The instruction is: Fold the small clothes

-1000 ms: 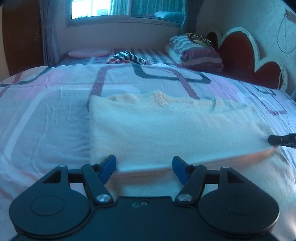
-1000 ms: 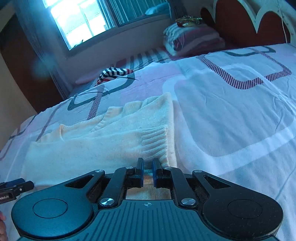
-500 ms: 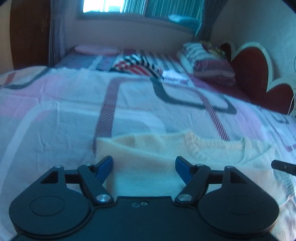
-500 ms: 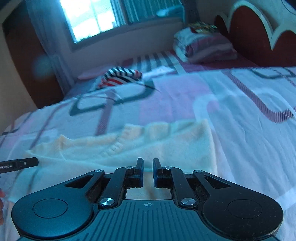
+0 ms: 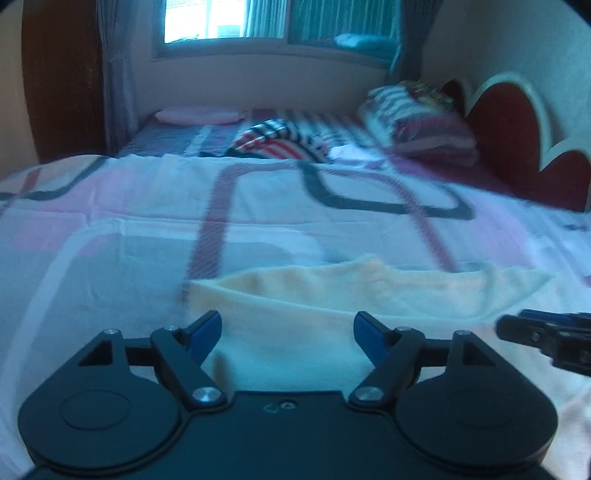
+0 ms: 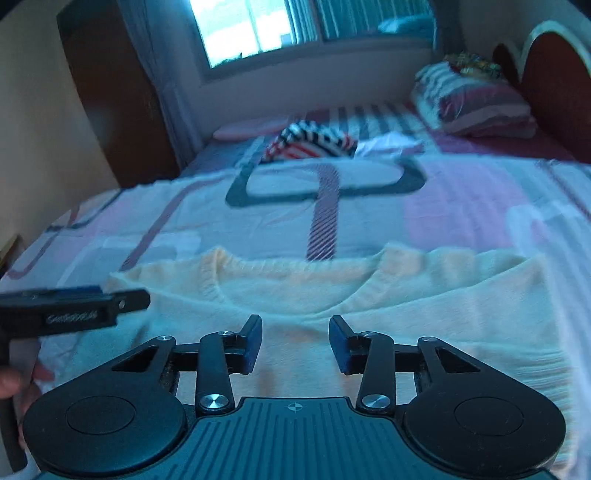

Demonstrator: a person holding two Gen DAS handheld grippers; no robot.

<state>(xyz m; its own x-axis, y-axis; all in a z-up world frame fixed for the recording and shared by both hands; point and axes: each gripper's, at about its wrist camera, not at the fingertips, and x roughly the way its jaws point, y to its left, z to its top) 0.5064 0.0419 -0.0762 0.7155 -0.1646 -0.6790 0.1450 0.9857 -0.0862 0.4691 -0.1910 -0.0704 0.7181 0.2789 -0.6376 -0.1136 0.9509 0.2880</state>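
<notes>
A cream knitted sweater (image 6: 388,295) lies folded flat on the bed (image 6: 461,206), its ribbed neckline toward the far side, resting on a bedspread with pink blocks and dark looped lines. The right gripper (image 6: 295,341) hangs just above the near part of the sweater; its fingers (image 6: 251,343) have just been opening and now stand apart, released, with only the knit showing beneath the gap and nothing pinched. The left gripper (image 5: 287,338) sits over the sweater's left end, its blue fingers (image 5: 205,332) spread wide and empty, the fabric below them. Each gripper shows at the edge of the other's view, close beside the sweater. Farther across the bed, well apart from the sweater, lies a bundled striped garment (image 6: 310,142) in red, white and dark bands, with a pink pillow (image 5: 199,116) behind it and a stack of striped bedding (image 6: 476,107) against the red scalloped headboard (image 5: 517,140). A window (image 6: 258,29) lights the far wall. Nothing lies between grippers and sweater.
</notes>
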